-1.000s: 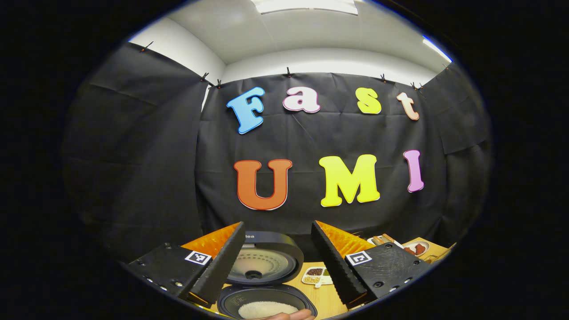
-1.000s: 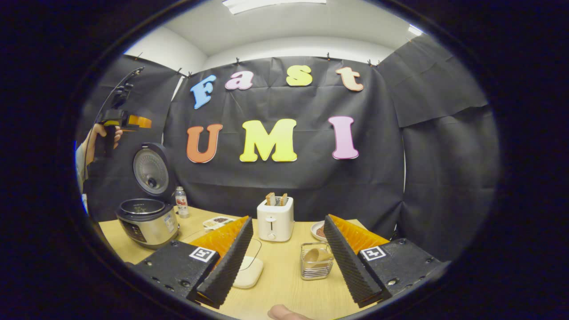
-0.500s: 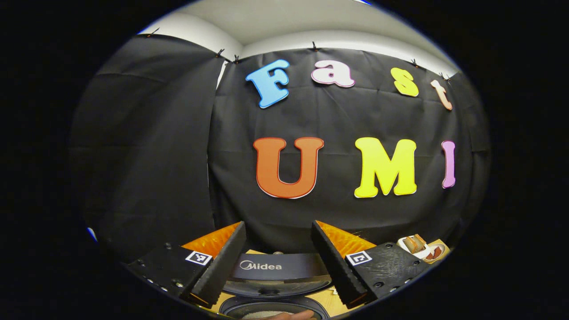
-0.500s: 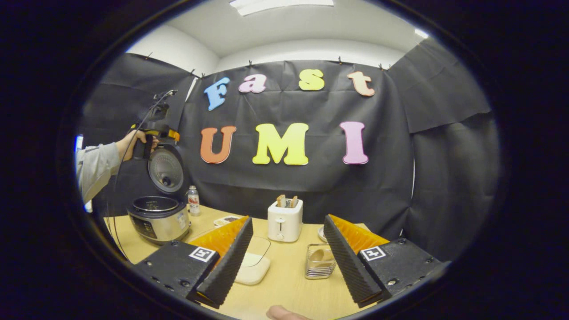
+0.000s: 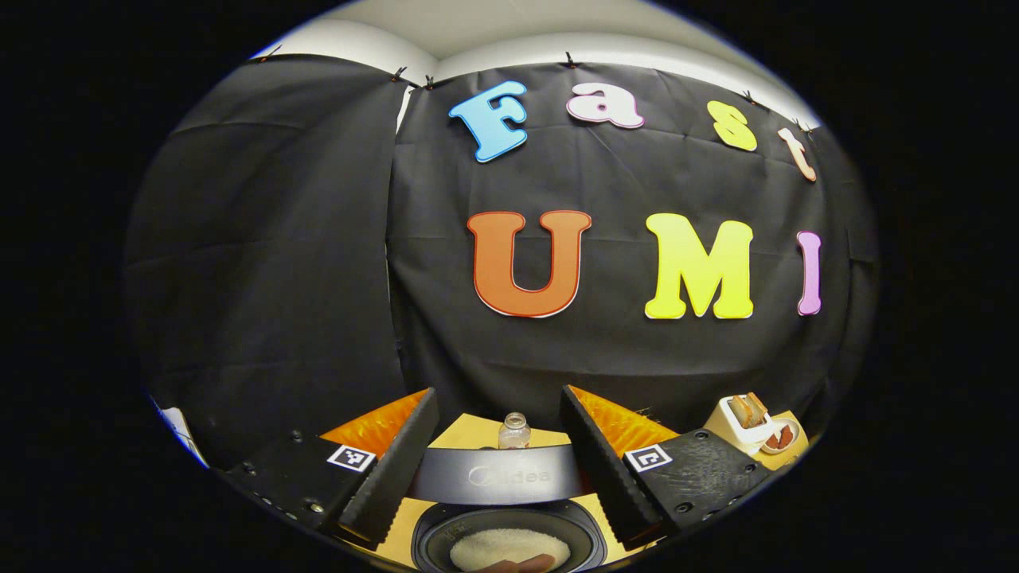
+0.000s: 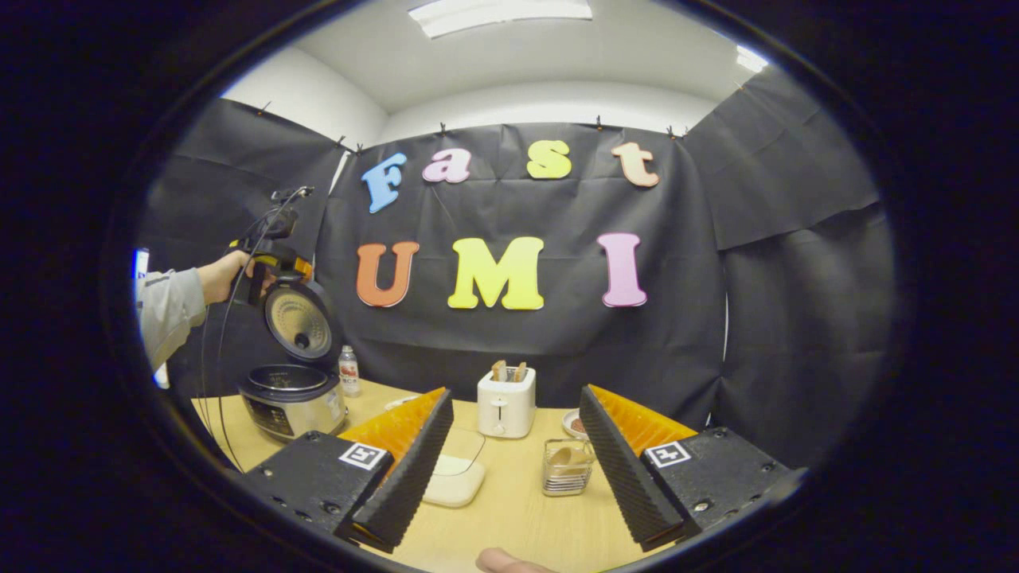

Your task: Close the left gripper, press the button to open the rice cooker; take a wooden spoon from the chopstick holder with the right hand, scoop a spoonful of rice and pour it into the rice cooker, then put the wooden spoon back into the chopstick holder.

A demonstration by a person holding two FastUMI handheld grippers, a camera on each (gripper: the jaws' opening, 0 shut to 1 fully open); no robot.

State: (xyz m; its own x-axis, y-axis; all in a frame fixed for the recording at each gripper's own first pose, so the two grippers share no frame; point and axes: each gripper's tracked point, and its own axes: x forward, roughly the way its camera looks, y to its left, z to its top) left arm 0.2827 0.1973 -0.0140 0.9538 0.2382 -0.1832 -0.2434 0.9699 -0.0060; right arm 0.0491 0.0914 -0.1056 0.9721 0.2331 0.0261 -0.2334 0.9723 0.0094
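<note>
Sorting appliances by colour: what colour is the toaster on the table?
White, a boxy slot toaster; clearest in the right gripper view.

Faint "idea" lettering on rice cooker lid [image 5: 497,475] edge, first letter unclear.

You see a silver rice cooker [image 6: 293,402], white toaster [image 6: 505,403], and pale wood-grain tabletop [image 6: 517,517].

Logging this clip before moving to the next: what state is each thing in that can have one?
Rice cooker: open, rice in the pot.
Rice cooker lid: raised, left tool at its top edge.
Left tool: open, straddling the lid's edge.
Right tool: open, empty, above the table.
Chopstick holder: upright, wooden spoon inside.
Toaster: bread sticking up from its slots.
Bottle: upright, capped.
</note>
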